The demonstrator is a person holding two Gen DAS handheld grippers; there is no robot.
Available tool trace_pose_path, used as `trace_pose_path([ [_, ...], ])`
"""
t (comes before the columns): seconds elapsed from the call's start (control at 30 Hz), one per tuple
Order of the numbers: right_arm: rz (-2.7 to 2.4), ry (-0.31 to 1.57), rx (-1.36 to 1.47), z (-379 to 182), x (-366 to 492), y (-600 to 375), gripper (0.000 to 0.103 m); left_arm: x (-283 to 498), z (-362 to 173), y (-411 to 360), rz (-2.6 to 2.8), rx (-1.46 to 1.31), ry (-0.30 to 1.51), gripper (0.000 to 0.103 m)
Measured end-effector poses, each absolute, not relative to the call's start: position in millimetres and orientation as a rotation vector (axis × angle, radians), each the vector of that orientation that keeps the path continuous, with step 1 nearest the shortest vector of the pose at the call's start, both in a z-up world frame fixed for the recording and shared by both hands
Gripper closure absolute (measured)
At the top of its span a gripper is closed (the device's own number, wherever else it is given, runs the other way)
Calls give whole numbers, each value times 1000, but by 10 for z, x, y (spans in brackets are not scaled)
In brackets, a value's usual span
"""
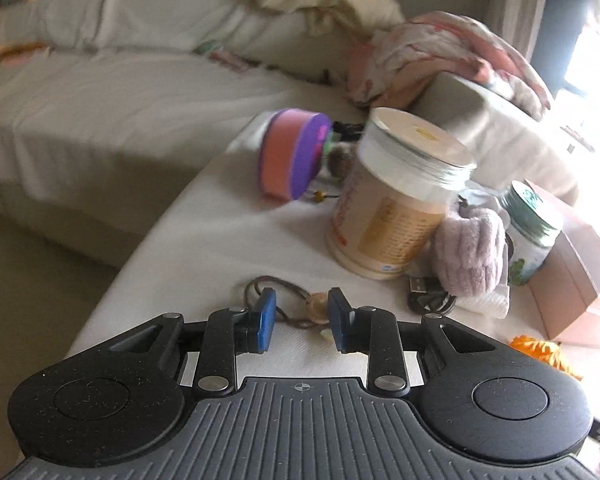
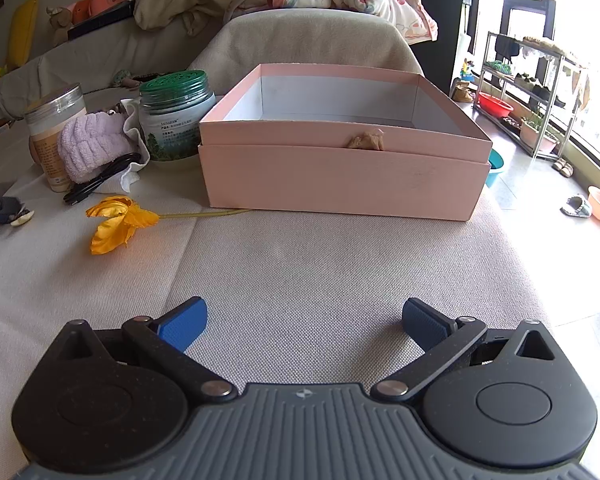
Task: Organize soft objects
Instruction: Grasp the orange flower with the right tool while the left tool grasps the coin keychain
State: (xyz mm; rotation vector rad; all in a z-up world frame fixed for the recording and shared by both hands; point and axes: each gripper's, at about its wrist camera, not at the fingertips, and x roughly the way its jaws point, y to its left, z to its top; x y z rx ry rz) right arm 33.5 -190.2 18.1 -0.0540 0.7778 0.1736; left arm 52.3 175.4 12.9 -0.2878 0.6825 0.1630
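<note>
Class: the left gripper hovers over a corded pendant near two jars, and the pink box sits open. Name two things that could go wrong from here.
1. The left gripper straddles the corded pendant; its thin loop could slip the pads.
2. The tall jar stands close behind and might be knocked onto the purple plush.

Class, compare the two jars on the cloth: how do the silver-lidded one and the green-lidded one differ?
The silver-lidded jar is taller and slimmer; the green-lidded jar is squat. The former has a flat metallic lid and beige label; the latter has a perforated green lid and a tree picture. Both stand upright beside the lilac plush item.
</note>
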Motion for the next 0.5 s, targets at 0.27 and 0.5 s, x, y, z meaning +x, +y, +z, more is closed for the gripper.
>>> trace_pose_path([
  [0.27,174,777,-52,183,338,-1902,0,531,62,1463,76,-82,655,72],
  [0.5,251,749,-94,228,298,-1801,7,518,55,1377,24,-31,661,77],
])
